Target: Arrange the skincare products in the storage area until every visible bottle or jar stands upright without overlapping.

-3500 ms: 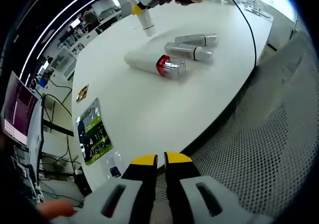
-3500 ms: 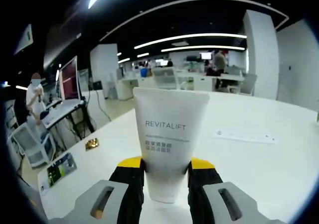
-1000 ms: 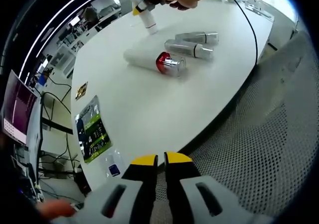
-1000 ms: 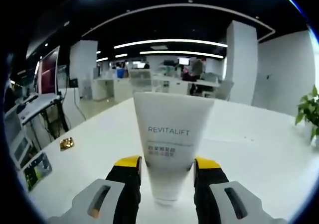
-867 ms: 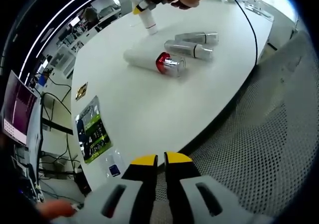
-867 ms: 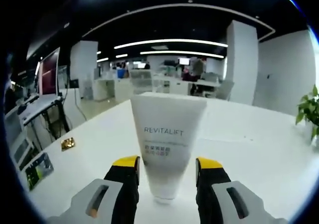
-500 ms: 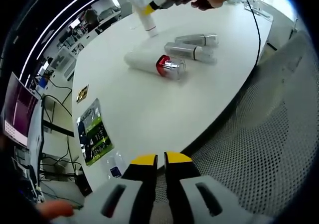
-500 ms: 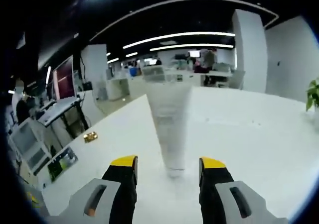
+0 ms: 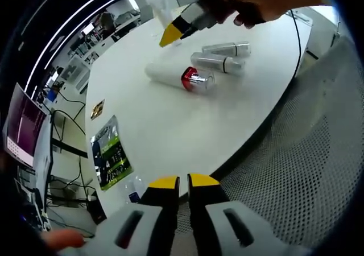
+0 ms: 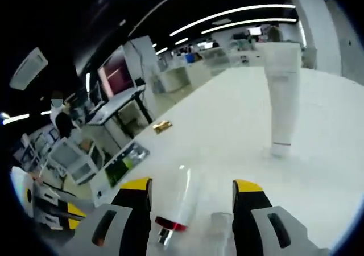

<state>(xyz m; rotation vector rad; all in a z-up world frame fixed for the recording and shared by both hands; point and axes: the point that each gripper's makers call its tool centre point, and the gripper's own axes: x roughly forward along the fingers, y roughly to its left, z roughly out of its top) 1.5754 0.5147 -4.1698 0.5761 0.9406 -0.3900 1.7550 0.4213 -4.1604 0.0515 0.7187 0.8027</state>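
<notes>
A white REVITALIFT tube (image 10: 281, 96) stands upright on its cap on the white table (image 9: 170, 125). My right gripper (image 10: 192, 192) is open, apart from the tube and to its left. It hovers over a lying white bottle (image 10: 181, 202) with a red band. In the left gripper view that bottle (image 9: 173, 74) lies flat, and two silver tubes (image 9: 219, 62) lie just beyond it. The right gripper (image 9: 172, 35), held by a hand (image 9: 256, 0), reaches in above them. My left gripper (image 9: 182, 182) is shut with nothing in it, back at the table's near edge.
A green-and-black leaflet (image 9: 111, 156) and a small gold object (image 9: 98, 109) lie on the table's left side. A black cable (image 9: 296, 34) crosses the far right of the table. A mesh chair (image 9: 296, 170) stands by the near edge. Office desks lie beyond.
My right gripper opened, let go of the white tube, drew back and swung left over the lying white bottle. The tube stays standing. The left gripper has not moved.
</notes>
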